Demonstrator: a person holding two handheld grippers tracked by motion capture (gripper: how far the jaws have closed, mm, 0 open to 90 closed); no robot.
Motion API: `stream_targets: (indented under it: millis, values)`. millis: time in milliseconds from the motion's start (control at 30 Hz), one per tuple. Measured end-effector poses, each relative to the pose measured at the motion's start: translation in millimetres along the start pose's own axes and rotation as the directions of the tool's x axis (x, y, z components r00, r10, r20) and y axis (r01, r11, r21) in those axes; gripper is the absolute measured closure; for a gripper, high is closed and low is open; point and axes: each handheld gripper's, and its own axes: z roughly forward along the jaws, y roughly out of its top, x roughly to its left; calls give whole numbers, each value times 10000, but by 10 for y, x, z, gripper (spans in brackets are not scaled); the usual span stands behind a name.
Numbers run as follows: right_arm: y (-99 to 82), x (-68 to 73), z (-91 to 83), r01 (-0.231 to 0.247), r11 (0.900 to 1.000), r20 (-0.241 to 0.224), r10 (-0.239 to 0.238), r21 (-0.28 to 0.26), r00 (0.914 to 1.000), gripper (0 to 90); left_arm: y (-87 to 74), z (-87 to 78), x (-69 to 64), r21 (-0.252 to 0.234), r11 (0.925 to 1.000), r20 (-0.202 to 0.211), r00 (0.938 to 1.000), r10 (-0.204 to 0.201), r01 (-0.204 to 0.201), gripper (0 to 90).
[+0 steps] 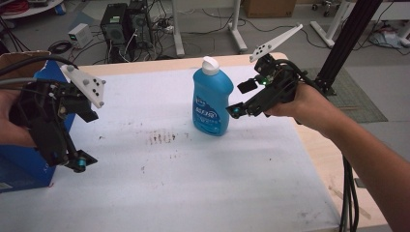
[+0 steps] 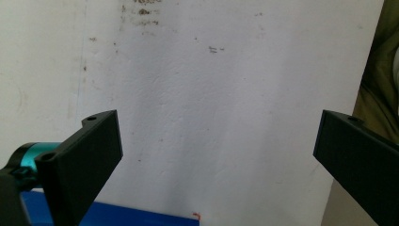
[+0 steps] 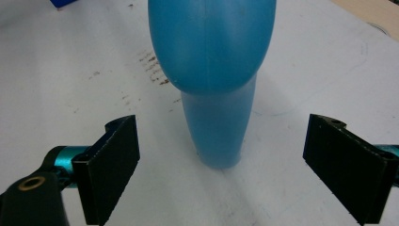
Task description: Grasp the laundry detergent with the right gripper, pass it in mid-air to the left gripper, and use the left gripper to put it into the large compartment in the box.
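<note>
A blue detergent bottle with a white cap stands upright on the white table cover, toward the far middle. My right gripper hovers just to the right of it, jaws open and pointing at its side. In the right gripper view the blue bottle rises a little beyond the two spread black jaws, centred between them, with no contact. My left gripper is held at the table's left, over a blue box, jaws open and pointing down. In the left gripper view its jaws frame only stained white cover.
A blue box sits at the left table edge under my left hand, with a cardboard box behind it. Dark stains mark the white cover in the middle. A black frame post stands at the right.
</note>
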Motion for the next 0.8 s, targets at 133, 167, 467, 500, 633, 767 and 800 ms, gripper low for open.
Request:
stream_targets:
  millis: [133, 167, 467, 500, 633, 767, 800]
  values:
    - [-57, -12, 37, 8, 9999, -57, -8, -118, 10000, 104, 8, 8, -1, 22, 10000, -13, 10000, -44, 44, 17]
    - [-57, -12, 37, 8, 9999, -57, -8, -118, 10000, 104, 8, 8, -1, 22, 10000, -13, 10000, -44, 44, 17]
    - [-150, -15, 95, -146, 9986, -20, 145, -517, 9999, 104, 14, 25, -1, -23, 9999, -29, 9999, -110, 110, 16]
    - [-150, -15, 95, -146, 9986, -20, 145, -517, 9999, 104, 13, 24, 3, -14, 10000, -16, 10000, -65, 65, 16]
    - [-142, -28, 155, -182, 9969, -24, 181, -760, 9998, 104, -1, 15, 1, 19, 10000, -37, 10000, -89, 89, 17]
    - [-131, -19, 203, -214, 9958, -33, 212, -888, 9998, 104, -11, 7, 0, 8, 9999, -59, 9999, -113, 113, 16]
    - [-128, -15, 220, -200, 9956, -69, 194, -912, 9998, 104, -17, 8, -4, -53, 9998, -73, 9998, -183, 182, 17]
